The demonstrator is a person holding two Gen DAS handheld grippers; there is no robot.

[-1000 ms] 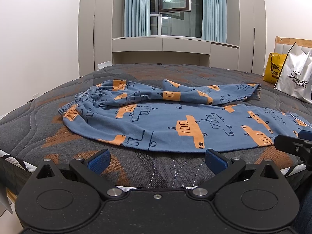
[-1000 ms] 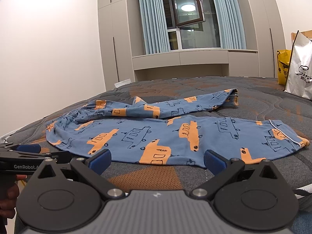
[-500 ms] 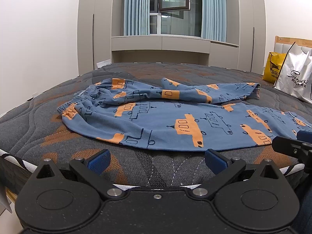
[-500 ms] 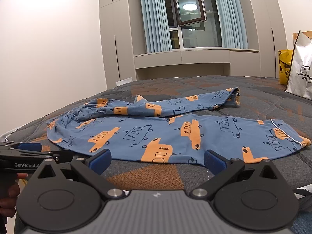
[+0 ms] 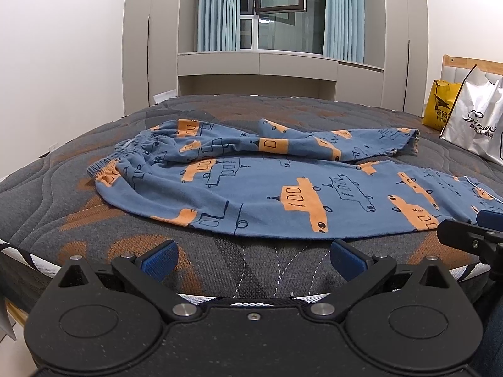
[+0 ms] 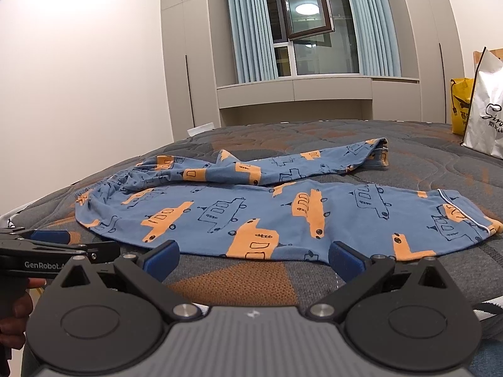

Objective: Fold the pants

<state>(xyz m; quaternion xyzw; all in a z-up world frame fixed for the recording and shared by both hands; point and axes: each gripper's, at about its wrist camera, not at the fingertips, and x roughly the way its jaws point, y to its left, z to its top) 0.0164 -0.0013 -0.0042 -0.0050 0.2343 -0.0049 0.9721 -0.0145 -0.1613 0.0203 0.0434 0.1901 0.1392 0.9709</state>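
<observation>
Left wrist view: pants (image 5: 267,185) lie spread on the bed (image 5: 220,106), waistband to the left, near leg flat, far leg rumpled and angled off toward the right. Left gripper (image 5: 253,256) hangs at the bed's near edge, blue pads wide apart, nothing between them, short of the cloth. Right gripper (image 5: 471,235) pokes in at the right edge, near the cuff; cannot tell its jaw state from here. White bag (image 5: 471,122) and yellow bag (image 5: 440,106) stand far right, well apart from the pants. Right wrist view: right gripper (image 6: 253,256) spread wide and empty, just short of the hem. Left gripper (image 6: 59,242) at left, a hand (image 6: 15,311) on its grip. Curtains (image 6: 245,25) flank the open window (image 6: 309,3).
</observation>
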